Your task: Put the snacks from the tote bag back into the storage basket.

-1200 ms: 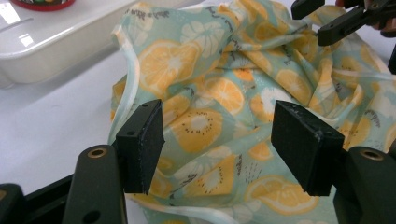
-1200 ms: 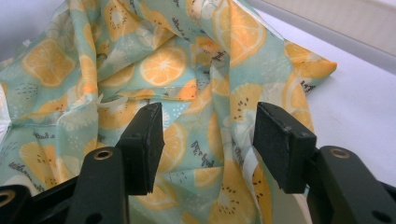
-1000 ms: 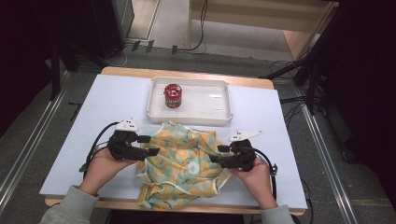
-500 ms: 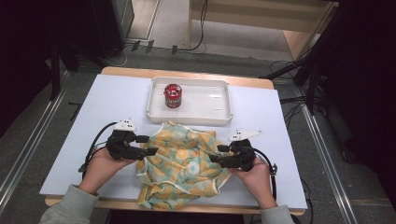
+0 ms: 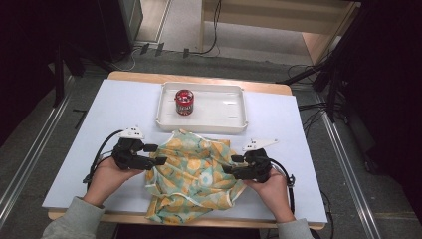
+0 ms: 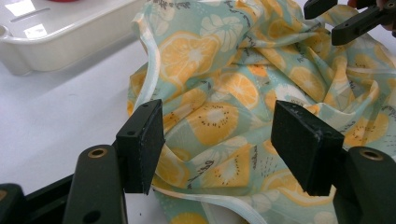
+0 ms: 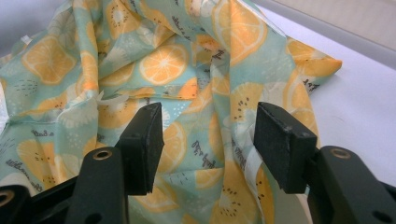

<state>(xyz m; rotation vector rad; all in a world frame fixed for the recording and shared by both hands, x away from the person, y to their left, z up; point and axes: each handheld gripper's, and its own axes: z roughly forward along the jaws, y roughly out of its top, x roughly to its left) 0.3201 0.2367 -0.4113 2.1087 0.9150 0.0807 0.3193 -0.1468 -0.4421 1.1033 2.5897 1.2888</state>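
Observation:
A crumpled cloth (image 5: 191, 174) printed with orange slices on pale green lies on the white table near its front edge. My left gripper (image 5: 158, 154) rests at the cloth's left edge and points right. In the left gripper view its jaws (image 6: 217, 144) stand wide apart, and the cloth (image 6: 224, 84) bunches just beyond the pads, which do not press on it. At the cloth's right edge my right gripper (image 5: 228, 164) points left. Its jaws (image 7: 208, 140) are also open, with folds of cloth (image 7: 154, 65) lying between and behind the pads.
A white tray (image 5: 234, 107) stands just behind the cloth with a red can (image 5: 184, 101) upright in its left half. The tray's corner (image 6: 56, 42) is at the upper left of the left gripper view. The table's front edge is close under the cloth.

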